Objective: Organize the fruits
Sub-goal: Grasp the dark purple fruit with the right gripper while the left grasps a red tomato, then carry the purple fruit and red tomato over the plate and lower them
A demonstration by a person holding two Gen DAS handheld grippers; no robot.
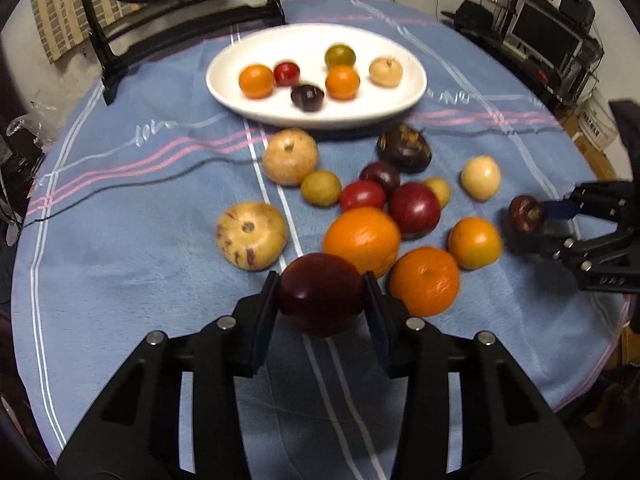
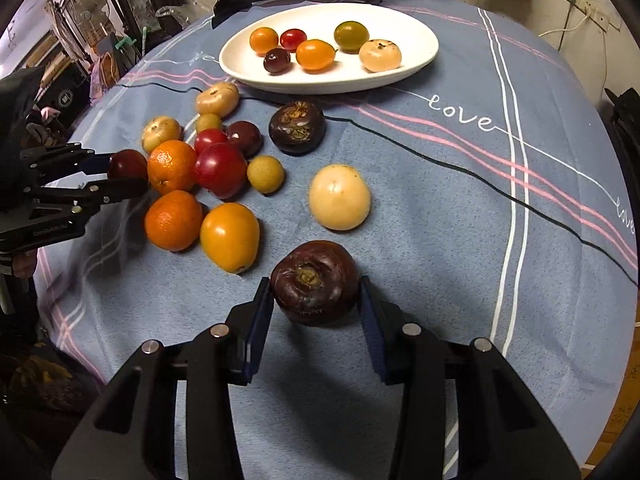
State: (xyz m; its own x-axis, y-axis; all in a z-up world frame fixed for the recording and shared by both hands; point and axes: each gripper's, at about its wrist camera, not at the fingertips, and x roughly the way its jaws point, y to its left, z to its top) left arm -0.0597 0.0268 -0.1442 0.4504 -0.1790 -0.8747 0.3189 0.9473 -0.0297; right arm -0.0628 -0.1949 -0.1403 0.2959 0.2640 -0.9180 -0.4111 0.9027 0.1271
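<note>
Both claws grip dark fruit — glossy maroon (image 1: 320, 294), wrinkled purple (image 2: 315, 283).

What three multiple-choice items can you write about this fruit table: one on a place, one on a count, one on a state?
1. Where does the white plate stand on the table?
A) under the right gripper
B) on the chair seat
C) at the far side, beyond the loose fruits

2. How many fruits lie on the plate?
A) three
B) six
C) ten

3. In what state is the right gripper?
A) its fingers are closed on a dark purple fruit
B) its fingers are wide open with nothing between them
C) its fingers hold an orange

Answers:
1 C: the plate lies behind the heap of loose fruits, near the chair.
2 B: two orange, one red, one green, one pale and one dark fruit are on it.
3 A: both pads press the sides of the dark fruit.
</note>
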